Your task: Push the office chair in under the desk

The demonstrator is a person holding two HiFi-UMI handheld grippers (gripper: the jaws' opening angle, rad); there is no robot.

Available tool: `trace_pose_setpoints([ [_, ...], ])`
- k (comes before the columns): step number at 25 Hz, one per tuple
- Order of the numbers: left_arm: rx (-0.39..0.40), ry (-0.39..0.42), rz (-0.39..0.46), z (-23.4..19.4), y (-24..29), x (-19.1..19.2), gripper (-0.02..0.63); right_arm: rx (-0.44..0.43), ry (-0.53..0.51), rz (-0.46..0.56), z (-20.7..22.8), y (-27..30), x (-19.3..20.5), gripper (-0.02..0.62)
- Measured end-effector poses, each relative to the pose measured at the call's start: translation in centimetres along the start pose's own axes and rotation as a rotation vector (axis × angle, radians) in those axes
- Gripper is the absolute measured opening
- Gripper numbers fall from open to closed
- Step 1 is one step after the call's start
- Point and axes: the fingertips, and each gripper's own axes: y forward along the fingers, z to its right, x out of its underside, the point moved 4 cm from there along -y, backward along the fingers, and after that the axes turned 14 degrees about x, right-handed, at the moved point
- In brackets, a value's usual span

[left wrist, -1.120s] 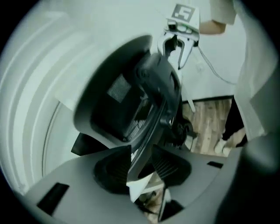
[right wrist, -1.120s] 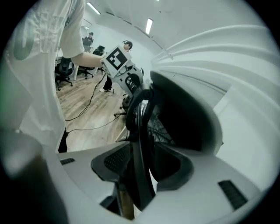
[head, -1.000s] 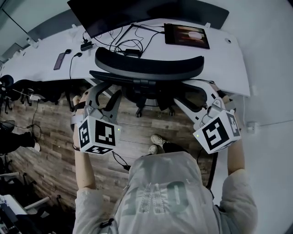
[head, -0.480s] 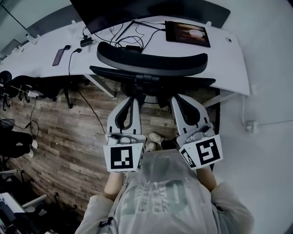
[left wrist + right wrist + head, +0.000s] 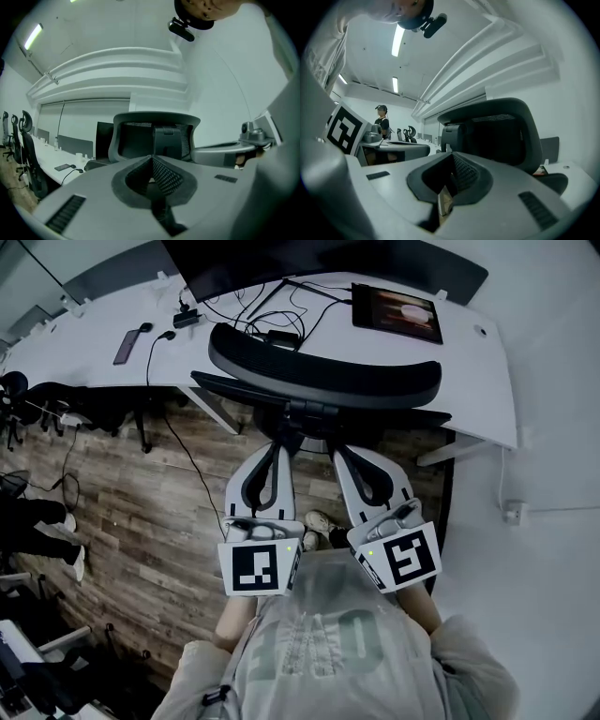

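The black office chair (image 5: 323, 371) stands at the white desk (image 5: 84, 357), its curved backrest at the desk's edge and its seat beneath the top. Both grippers are held close in front of the person's chest, side by side, pointing at the chair's back post. My left gripper (image 5: 271, 454) is shut with nothing in it, a little short of the chair. My right gripper (image 5: 344, 457) is likewise shut and empty. The left gripper view shows closed jaws (image 5: 152, 160) with the backrest (image 5: 154, 136) ahead. The right gripper view shows the same closed jaws (image 5: 452, 158) and backrest (image 5: 497, 136).
A dark monitor (image 5: 281, 259), a tablet (image 5: 397, 313), a phone (image 5: 125, 346) and cables lie on the desk. Other black chairs (image 5: 56, 413) stand at the left, with another person's legs (image 5: 37, 521) nearby. A white wall runs along the right. The floor is wood plank.
Both grippers were spread wide and open at the chair's sides; they have drawn back toward the body, come together and shut. The chair stays at the desk.
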Motion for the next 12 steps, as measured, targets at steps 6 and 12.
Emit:
trace_pose_setpoints([
  [6, -0.015, -0.014, -0.028, -0.3, -0.2, 0.7, 0.017, -0.013, 0.012, -0.01, 0.3, 0.5, 0.3, 0.02],
  [12, -0.015, -0.01, -0.046, -0.1, 0.2, 1.2, 0.017, -0.019, 0.026, -0.018, 0.8, 1.0, 0.8, 0.02],
])
